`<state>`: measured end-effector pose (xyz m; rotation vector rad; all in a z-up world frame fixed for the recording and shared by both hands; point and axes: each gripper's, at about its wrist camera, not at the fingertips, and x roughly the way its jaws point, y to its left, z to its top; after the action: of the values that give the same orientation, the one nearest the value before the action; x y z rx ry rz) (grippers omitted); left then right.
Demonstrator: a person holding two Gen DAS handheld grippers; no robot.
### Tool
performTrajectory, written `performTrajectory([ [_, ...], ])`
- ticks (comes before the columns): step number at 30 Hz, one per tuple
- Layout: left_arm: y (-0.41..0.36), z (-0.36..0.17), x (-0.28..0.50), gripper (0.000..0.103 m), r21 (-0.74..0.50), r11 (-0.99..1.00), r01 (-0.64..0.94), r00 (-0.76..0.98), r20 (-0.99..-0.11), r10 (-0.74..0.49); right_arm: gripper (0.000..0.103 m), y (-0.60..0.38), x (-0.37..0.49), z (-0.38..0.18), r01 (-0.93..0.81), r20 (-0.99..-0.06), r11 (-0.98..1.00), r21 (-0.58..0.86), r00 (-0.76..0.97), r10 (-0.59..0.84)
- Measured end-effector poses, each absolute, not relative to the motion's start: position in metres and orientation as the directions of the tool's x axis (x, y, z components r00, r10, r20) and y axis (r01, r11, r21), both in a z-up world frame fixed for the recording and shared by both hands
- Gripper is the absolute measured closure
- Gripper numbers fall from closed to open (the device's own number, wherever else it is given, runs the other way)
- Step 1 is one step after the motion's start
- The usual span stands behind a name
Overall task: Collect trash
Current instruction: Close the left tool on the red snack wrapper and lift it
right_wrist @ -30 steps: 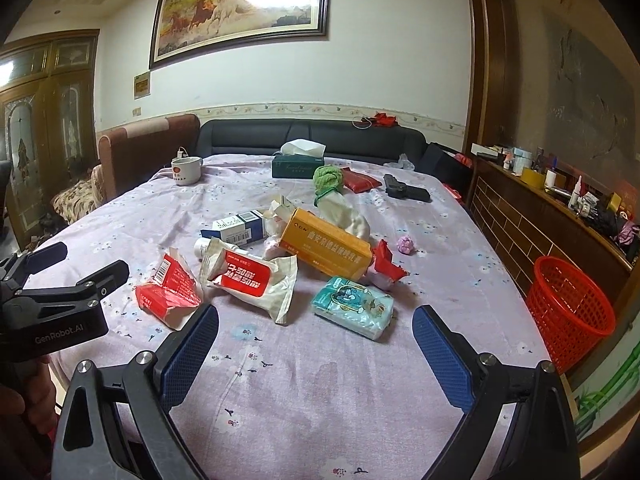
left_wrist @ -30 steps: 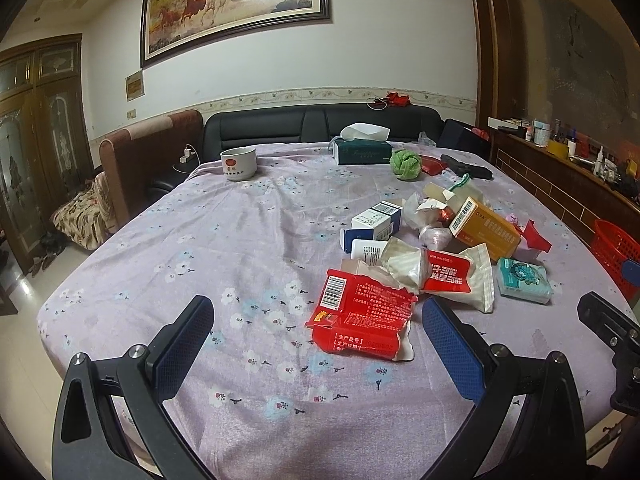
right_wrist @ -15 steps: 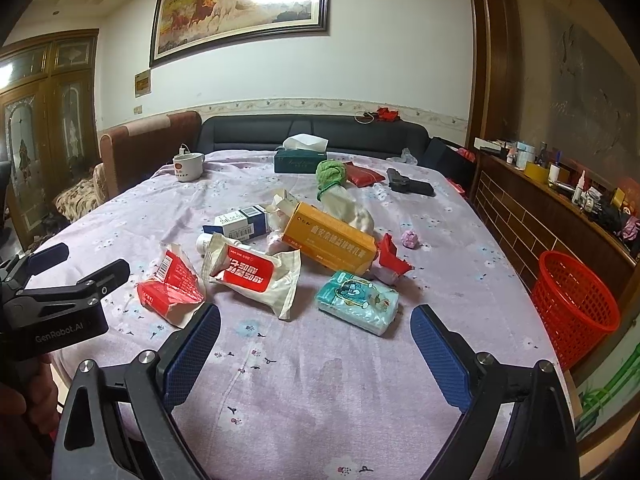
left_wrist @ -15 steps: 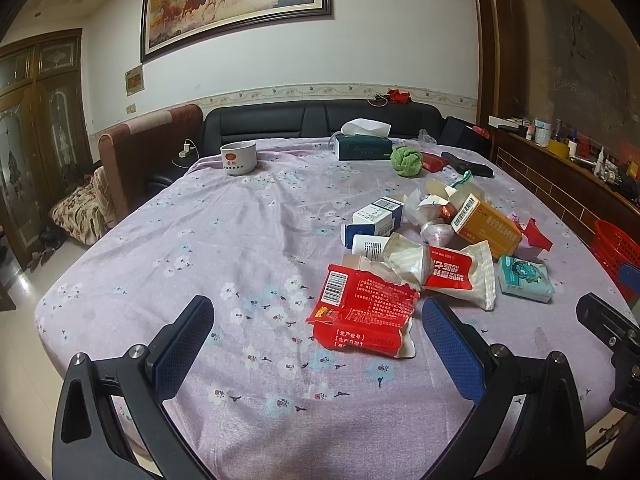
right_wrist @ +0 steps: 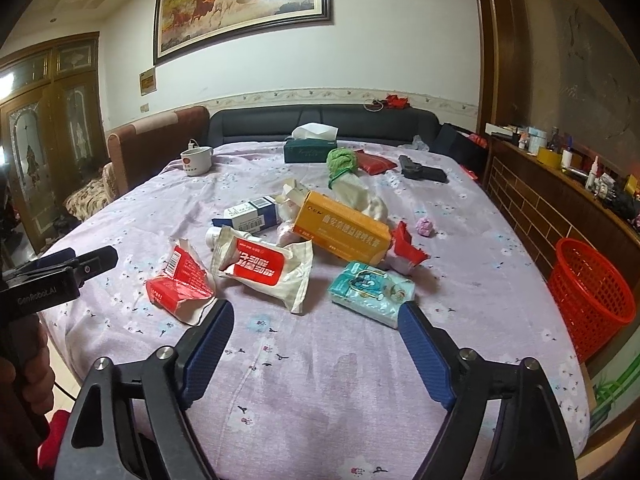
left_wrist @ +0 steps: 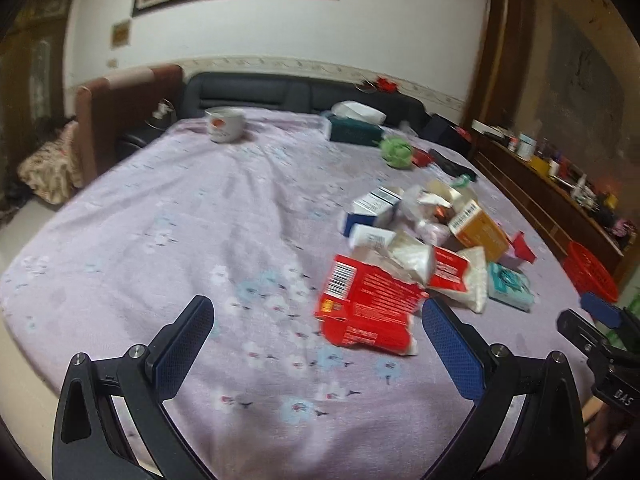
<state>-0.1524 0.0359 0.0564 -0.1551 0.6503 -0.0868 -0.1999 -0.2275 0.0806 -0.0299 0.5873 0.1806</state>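
Right wrist view shows your right gripper [right_wrist: 312, 344] spread wide and empty like your left gripper [left_wrist: 314, 344], trash heaped mid-frame (torn red packet [right_wrist: 180, 288] nearest), red basket [right_wrist: 592, 292] at right edge, so a hasty pinch could drag the cloth.

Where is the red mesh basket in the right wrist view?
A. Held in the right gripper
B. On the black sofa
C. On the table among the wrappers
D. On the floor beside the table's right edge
D: the red mesh basket stands below and beside the table, apart from the wrappers, near the brick-patterned cabinet.
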Motion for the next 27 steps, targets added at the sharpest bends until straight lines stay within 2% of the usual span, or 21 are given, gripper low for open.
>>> performTrajectory([
  [2,0.035,0.052,-0.140,0.001,-0.188,0.981,0.056,0.771,-0.616,-0.162,0.023,-0.227,-0.198,0.080,-0.185,-0.557,0.982,0.028,0.813,0.169],
  [5,0.032,0.051,-0.121,0.007,-0.197,0.973,0.118,0.746,-0.630,-0.218,0.023,-0.227,-0.197,0.080,-0.190,-0.564,0.981,0.043,0.806,0.181],
  [9,0.030,0.049,-0.085,0.007,-0.235,0.946,0.224,0.679,-0.659,-0.324,0.023,-0.228,-0.195,0.079,-0.198,-0.566,0.979,0.050,0.802,0.191],
  [15,0.028,0.024,-0.035,0.007,-0.392,0.872,0.293,0.529,-0.693,-0.489,0.023,-0.233,-0.191,0.076,-0.197,-0.577,0.977,0.079,0.790,0.206],
  [17,0.023,0.021,-0.036,0.008,-0.403,0.863,0.304,0.511,-0.696,-0.505,0.023,-0.235,-0.191,0.075,-0.199,-0.579,0.976,0.087,0.787,0.212],
  [19,0.017,0.025,-0.047,0.021,-0.399,0.846,0.354,0.500,-0.683,-0.532,0.023,-0.237,-0.190,0.074,-0.198,-0.582,0.976,0.088,0.785,0.212],
  [21,0.010,0.026,-0.061,0.039,-0.416,0.815,0.404,0.460,-0.678,-0.574,0.023,-0.239,-0.189,0.074,-0.198,-0.583,0.976,0.094,0.784,0.215],
  [23,0.002,0.028,-0.078,0.050,-0.388,0.807,0.445,0.450,-0.683,-0.576,0.023,-0.243,-0.186,0.073,-0.199,-0.589,0.974,0.111,0.776,0.225],
  [27,-0.012,0.030,-0.114,0.050,-0.313,0.796,0.518,0.448,-0.694,-0.564,0.023,-0.245,-0.181,0.073,-0.197,-0.592,0.972,0.129,0.771,0.235],
])
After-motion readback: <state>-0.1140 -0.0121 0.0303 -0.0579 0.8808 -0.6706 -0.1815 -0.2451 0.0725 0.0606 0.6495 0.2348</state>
